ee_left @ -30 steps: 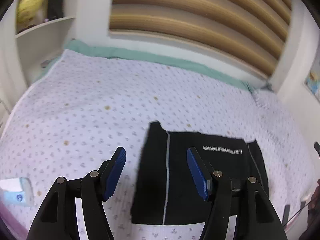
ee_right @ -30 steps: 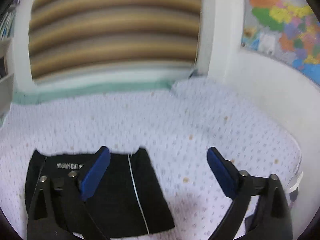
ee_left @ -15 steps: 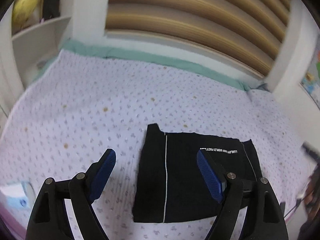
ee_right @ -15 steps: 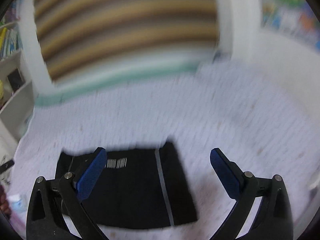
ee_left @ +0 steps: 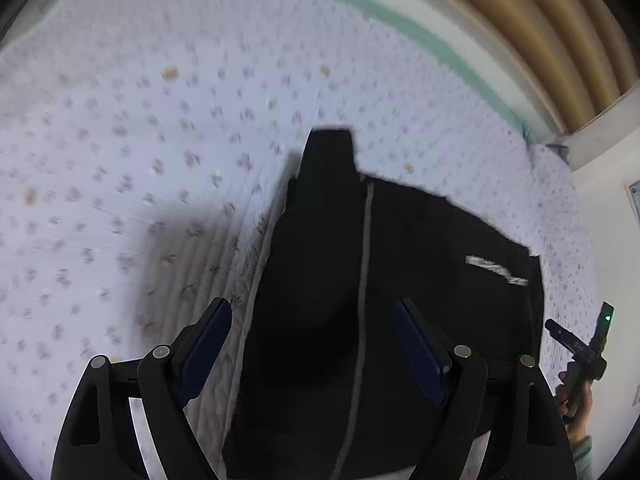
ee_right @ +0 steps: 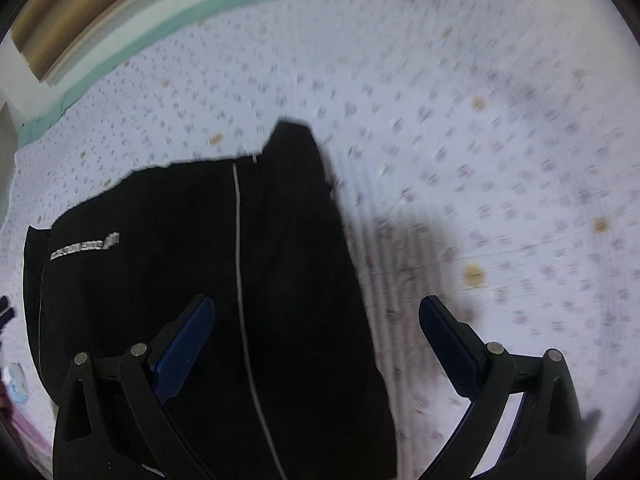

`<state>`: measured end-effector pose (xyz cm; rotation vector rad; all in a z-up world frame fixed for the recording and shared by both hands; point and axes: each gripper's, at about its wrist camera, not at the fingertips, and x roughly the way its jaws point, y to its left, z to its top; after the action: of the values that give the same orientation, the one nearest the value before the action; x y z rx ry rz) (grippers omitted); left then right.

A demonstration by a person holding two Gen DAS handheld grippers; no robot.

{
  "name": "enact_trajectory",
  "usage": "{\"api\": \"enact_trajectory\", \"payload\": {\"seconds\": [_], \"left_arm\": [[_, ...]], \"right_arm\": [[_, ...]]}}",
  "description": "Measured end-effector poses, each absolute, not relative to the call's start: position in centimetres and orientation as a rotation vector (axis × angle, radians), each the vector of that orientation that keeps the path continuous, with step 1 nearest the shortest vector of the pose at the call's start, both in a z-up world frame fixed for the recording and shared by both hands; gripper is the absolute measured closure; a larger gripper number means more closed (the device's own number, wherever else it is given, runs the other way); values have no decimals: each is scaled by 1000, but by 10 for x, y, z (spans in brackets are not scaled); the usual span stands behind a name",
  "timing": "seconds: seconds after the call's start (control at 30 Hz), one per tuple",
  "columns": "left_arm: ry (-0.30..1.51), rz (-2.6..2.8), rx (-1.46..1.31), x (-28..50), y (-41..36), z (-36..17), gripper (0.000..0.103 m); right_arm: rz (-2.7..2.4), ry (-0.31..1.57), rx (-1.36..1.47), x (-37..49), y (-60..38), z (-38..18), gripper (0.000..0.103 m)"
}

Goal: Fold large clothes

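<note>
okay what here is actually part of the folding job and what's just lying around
Part of the job:
black garment, folded flat on the bedsheet
left tongs, open
right tongs, open

Just lying about:
small pale blue item at the bed's edge

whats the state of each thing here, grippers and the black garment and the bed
left gripper: open, empty, above the garment's left edge
right gripper: open, empty, above the garment's right edge
black garment: folded into a flat block, lying on the bed, held by neither gripper
bedsheet: spread out, faintly rippled beside the garment
</note>
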<state>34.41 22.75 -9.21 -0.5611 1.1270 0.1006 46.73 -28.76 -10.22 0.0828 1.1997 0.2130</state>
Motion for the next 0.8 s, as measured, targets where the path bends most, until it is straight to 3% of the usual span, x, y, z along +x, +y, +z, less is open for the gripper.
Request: {"api": "enact_trajectory", "payload": {"seconds": [0.17,0.23,0.47,0.7,0.77,0.8], "left_arm": [[1316,-15,-692,371,231,-173,19],[1259,-86,-874,369,240,-188,19],[1173,-351,-1040,359,245,-188,20],[1284,-342,-1062,378,233,-220,20],[1299,-317,-1028,385,223,-219,24],[1305,-292,-943,386,213,-208,31]], "right_arm": [[392,1374,260,490,-295,-177,2],[457,1404,393,496,-302,-193,1],[662,1445,322,495,-284,-176,0],[654,1508,324,513,-269,-204,0],[621,1494,308,518,-255,-208,0],[612,1485,301,517,-253,-206,1]]}}
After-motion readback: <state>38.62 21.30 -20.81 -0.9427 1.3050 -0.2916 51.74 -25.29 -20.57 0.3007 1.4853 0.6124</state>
